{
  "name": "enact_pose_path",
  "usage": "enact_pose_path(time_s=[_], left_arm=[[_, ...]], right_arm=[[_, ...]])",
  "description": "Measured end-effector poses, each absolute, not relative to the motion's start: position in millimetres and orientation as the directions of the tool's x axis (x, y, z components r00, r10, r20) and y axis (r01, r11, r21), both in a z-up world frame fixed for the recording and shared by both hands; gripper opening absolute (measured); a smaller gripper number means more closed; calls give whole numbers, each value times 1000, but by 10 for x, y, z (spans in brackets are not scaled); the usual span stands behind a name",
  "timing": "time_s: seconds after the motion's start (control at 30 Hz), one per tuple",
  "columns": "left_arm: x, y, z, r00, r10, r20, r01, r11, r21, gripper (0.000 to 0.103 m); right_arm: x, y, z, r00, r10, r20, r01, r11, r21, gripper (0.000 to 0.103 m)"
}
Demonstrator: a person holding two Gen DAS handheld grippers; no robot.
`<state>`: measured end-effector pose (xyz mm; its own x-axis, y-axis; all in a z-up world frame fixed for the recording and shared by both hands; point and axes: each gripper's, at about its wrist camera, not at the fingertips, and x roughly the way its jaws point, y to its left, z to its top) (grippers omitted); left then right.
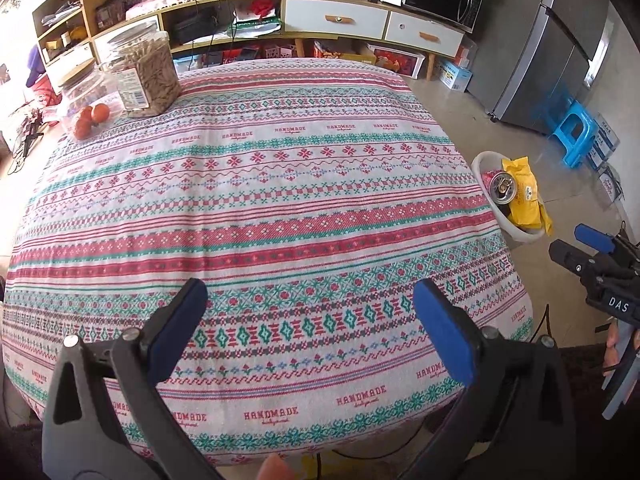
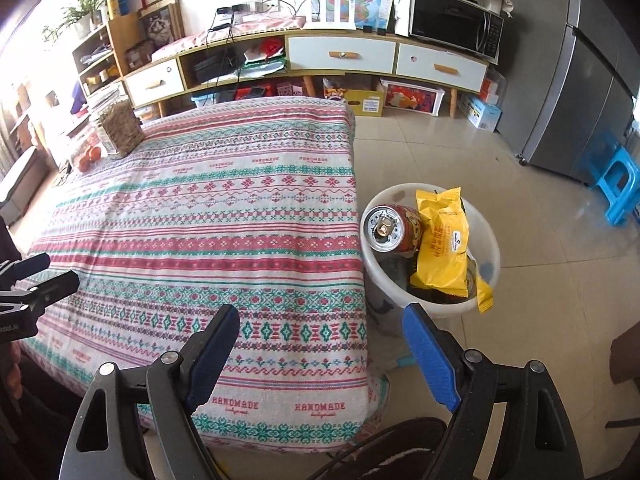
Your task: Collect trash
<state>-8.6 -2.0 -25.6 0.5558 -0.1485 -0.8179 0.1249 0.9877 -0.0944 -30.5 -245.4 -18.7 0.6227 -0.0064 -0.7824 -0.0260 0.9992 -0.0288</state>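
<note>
Both my hand-held grippers, left [image 1: 308, 332] and right [image 2: 320, 350], hang released and empty over the patterned cloth tabletop [image 1: 256, 200]. The red drink can [image 2: 394, 228] and yellow snack wrapper [image 2: 442, 248] lie in the white plastic bin [image 2: 494, 260] beside it, collected.

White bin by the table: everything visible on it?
The white bin is a round, plastic-looking tub standing upright on the tiled floor, beside the table's edge. Its rim shows brownish marks. Inside, an opened red can leans against the rim, with a yellow snack packet sticking out above it. Neither gripper touches it.
</note>
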Motion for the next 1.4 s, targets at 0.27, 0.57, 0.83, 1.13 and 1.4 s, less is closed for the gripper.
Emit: enact_pose_path(time_s=[0.27,0.57,0.83,1.13,1.4], left_arm=[[-142,70,-284,551,-147,-821,98,989,-111,102],[-193,42,-159,579,-167,-798,110,986,-126,102],[-248,5,-116,603,-149,-783,114,988,-100,102],[-238,30,-113,607,-129,-784,82,992,-100,102],[-235,7,-148,598,-124,-792,84,992,-93,102]], right_arm=[[-314,-2370,-247,617,-8,-787,-38,998,-40,85],[-333,-2378,-191,642,-14,-767,-22,999,-37,85],[-342,-2297,-175,656,-17,-755,-37,998,-54,85],[-323,-2238,-192,656,-19,-754,-48,997,-67,86],[-304,-2240,-226,653,-24,-757,-43,997,-68,86]])
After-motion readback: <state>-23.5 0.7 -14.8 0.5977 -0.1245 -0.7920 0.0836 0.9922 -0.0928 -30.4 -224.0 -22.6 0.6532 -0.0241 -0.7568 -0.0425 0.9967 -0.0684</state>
